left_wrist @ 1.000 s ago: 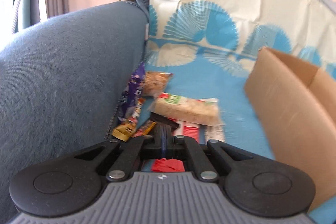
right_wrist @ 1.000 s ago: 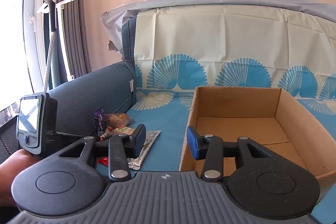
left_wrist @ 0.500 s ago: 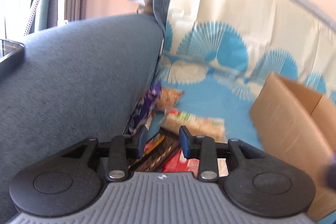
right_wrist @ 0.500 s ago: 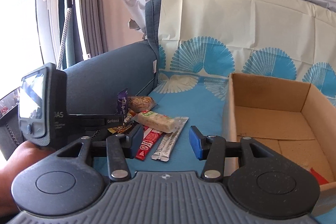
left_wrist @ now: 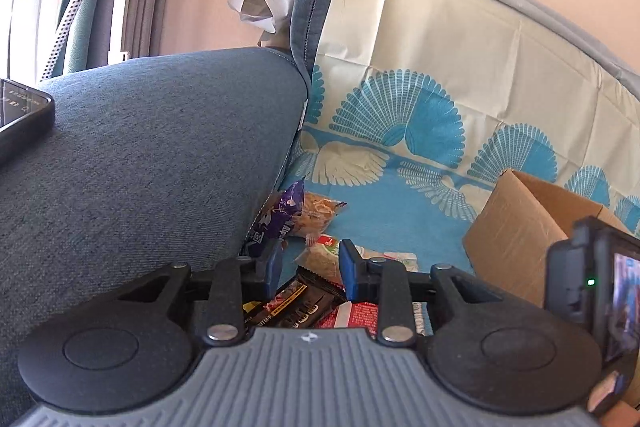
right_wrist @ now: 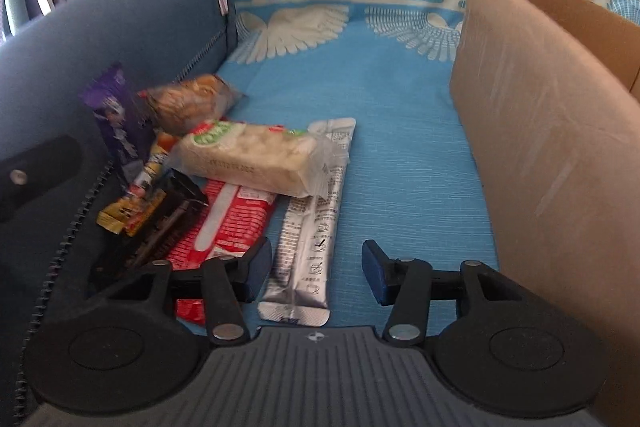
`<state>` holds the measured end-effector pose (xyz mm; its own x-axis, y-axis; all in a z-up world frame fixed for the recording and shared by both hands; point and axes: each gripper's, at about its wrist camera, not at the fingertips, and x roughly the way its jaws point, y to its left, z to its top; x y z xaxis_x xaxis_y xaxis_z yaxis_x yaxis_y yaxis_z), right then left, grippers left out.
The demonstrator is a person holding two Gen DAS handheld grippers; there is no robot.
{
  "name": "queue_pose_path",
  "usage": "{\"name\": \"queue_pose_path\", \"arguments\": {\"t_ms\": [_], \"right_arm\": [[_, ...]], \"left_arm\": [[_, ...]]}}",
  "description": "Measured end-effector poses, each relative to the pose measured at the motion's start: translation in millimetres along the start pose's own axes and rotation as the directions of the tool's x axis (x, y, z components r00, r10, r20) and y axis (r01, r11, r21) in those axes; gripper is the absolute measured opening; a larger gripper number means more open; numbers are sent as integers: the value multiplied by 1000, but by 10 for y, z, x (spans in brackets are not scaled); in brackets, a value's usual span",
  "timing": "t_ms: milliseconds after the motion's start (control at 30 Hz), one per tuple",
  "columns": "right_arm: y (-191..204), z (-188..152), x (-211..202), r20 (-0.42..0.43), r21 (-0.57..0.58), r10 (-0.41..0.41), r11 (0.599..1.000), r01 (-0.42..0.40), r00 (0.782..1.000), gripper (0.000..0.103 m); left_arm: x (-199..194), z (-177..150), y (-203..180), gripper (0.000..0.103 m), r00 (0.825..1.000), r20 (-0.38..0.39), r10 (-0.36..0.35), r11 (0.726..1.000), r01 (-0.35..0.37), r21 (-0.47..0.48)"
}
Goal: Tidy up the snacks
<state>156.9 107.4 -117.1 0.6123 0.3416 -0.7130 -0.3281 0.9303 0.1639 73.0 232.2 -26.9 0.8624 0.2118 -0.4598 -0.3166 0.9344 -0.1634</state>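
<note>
Several crinkly snack packs (right_wrist: 224, 171) lie heaped on the smooth blue cloth (right_wrist: 400, 131) against the woven armrest (right_wrist: 100, 39); left gripper (left_wrist: 310, 269) and right gripper (right_wrist: 316, 269), its jaws just widening, both gape empty; cardboard box (right_wrist: 548, 131) rightmost.

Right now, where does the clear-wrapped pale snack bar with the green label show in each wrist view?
Left wrist: the snack bar sits low centre, partly hidden between the gripper fingers.
Right wrist: the bar lies left of centre, resting across the red packet and the silver stick.
Shared landmark: the cardboard box, on the right in both.
</note>
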Motion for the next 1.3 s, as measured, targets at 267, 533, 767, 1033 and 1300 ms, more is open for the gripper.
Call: {"name": "queue_pose_path", "arguments": {"t_ms": [267, 533, 767, 1033, 1300], "right_arm": [[-72, -104, -130, 13, -72, -43, 996, 44, 999, 27], [-227, -489, -806, -133, -111, -7, 994, -8, 991, 26], [-283, -847, -1241, -159, -152, 34, 987, -58, 987, 26], [-220, -1047, -1126, -146, -191, 30, 980, -58, 989, 32], [-203, -1067, -1107, -143, -196, 66, 976, -94, 987, 33]], "left_arm": [[143, -63, -73, 44, 999, -49, 24, 998, -21, 65], [430, -278, -356, 67, 973, -158, 167, 950, -116, 289], [712, -418, -408, 68, 942, -189, 277, 901, -186, 393], [786, -407, -334, 68, 954, -186, 235, 927, -163, 336], [705, -320, -179, 36, 965, -229, 128, 978, -85, 188]]}}
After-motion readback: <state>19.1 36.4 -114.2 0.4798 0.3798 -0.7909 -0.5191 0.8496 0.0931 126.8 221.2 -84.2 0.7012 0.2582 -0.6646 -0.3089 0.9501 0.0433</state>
